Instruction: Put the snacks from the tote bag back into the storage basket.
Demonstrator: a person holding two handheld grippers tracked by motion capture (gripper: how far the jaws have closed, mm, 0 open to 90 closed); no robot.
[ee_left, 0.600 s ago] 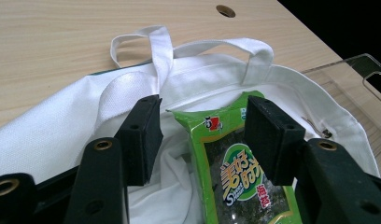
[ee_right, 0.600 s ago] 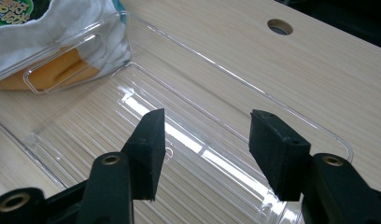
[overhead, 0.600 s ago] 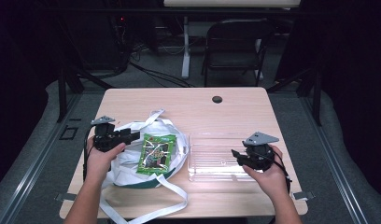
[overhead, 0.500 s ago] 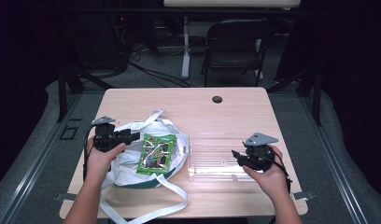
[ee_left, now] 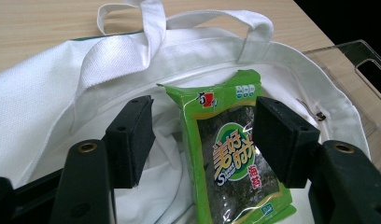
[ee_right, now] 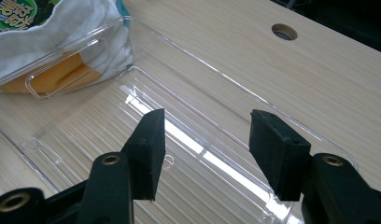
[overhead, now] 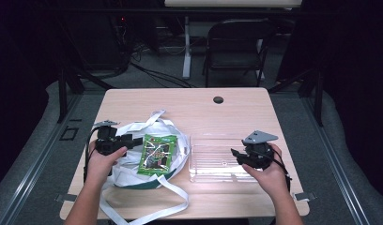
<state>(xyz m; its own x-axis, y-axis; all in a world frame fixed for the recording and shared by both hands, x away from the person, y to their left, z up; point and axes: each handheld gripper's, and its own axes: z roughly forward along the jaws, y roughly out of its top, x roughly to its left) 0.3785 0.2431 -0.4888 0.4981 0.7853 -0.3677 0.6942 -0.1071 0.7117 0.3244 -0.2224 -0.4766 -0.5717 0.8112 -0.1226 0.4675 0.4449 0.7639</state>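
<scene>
Nothing moved, both grippers [overhead: 139,139] [overhead: 233,153] wide and empty, snack packet [ee_left: 230,154] bottom cut off

Landmark: the tote bag [overhead: 133,154], lying flat on the left half of the desk [overhead: 236,112].
On the bag: the snack packet [overhead: 157,154], on its right part, lying flat.
Right of the bag: the clear tray [overhead: 213,161], its near wall just beside the bag's edge.
Behind the bag, far right: the cable hole [overhead: 218,100] in the desk, well apart.
Before the bag: one bag strap [overhead: 152,213] trailing toward the desk's near edge.
Left of the packet: the left claw [overhead: 135,140], over the bag, jaws apart, packet ahead of them.
Right of the bag: the right claw [overhead: 234,153], over the tray's right part, jaws apart.
</scene>
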